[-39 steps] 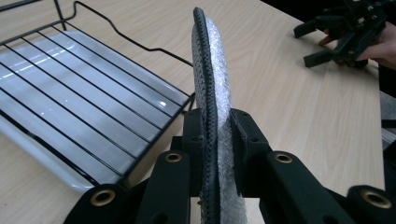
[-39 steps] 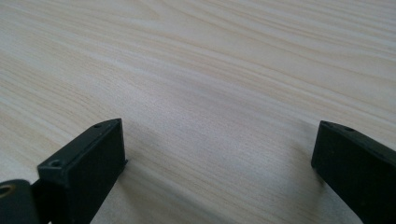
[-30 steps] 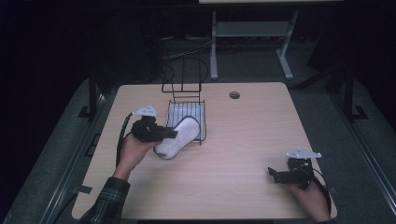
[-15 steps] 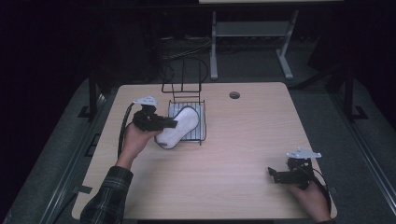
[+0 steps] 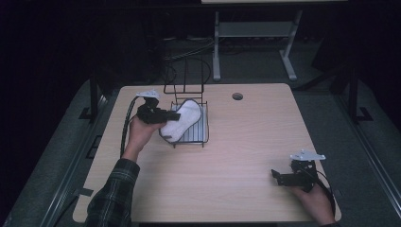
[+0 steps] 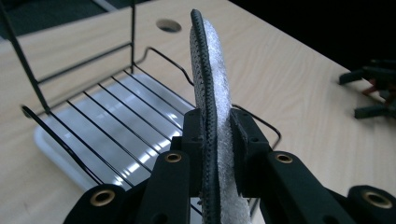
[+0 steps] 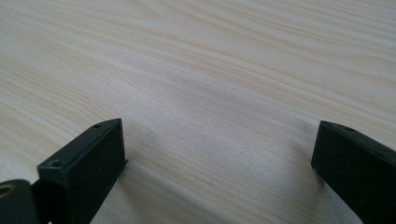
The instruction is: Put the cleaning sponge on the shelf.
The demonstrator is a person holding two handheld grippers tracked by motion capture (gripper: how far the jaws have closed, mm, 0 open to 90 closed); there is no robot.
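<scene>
The white fleecy insole with a dark rubbery edge (image 5: 180,122) hangs above the black wire rack (image 5: 191,132), its toe end reaching over the rack's ribbed floor and its heel end sticking out past the rack's near left corner. In the left gripper view the insole (image 6: 211,93) stands on edge, and the two black jaws press on its two faces, so the left gripper (image 5: 163,115) is clamped on it. Under the wire rack (image 6: 93,126) lies a white shallow tray (image 6: 60,149).

Compared with a second earlier, the insole sits farther up the table and more fully over the rack; then much of it hung out over the bare wood in front of the rack's near edge. The left hand (image 5: 139,132) has gone the same way with it.

The right gripper (image 5: 279,178) rests low at the near right of the pale wooden table (image 5: 246,142), well apart from the rack, in the same spot as before. Its jaws stand wide apart over bare wood, with nothing between them. A small round hole (image 5: 237,96) marks the far side of the tabletop.
</scene>
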